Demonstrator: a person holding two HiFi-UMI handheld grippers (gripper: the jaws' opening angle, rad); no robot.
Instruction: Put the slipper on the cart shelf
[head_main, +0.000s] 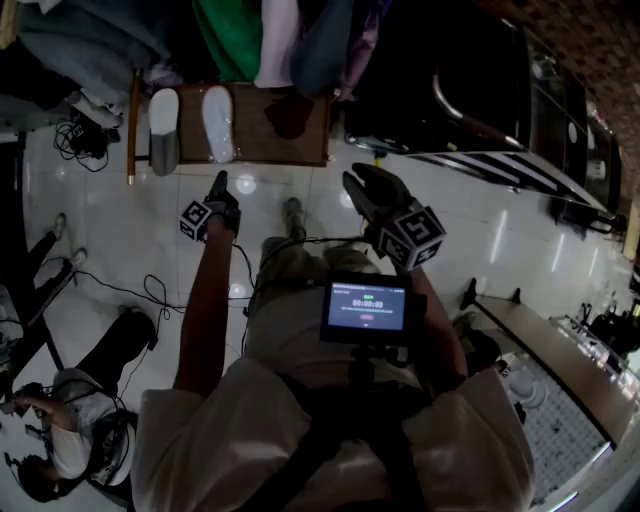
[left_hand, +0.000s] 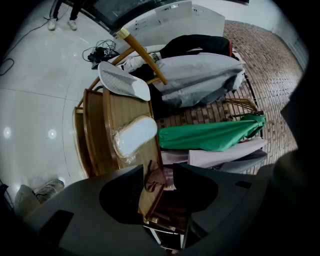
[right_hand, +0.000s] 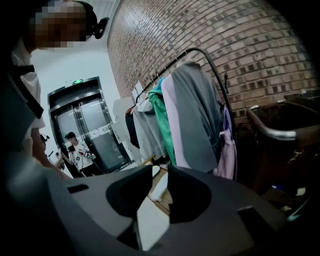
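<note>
grips nothing in the left gripper (head_main: 218, 188), jaws half apart; grips nothing in the right gripper (head_main: 367, 188), jaws parted too. finds the white slipper (head_main: 217, 122) on the wooden cart shelf (head_main: 252, 135) at 12 o'clock of the left gripper, a second slipper (head_main: 163, 130) just beside at its 9 o'clock, hanging clothes (head_main: 240, 35) beyond.

A large indoor hall of a public building is shown, fitted out partly like a clothes shop. A brick wall (right_hand: 235, 40) is seen behind a rack (right_hand: 200, 52), on which garments (right_hand: 192, 110) are hung in a row. Lift doors (right_hand: 82, 127) with a green sign (right_hand: 76, 81) above them are seen at the far end. The floor (head_main: 120, 250) is laid with glossy white tiles, in which spots of light are reflected. A wooden cart (left_hand: 97, 135) is placed below the garments. Cables (head_main: 85, 135) are spread on the floor, as in a place of recording.
</note>
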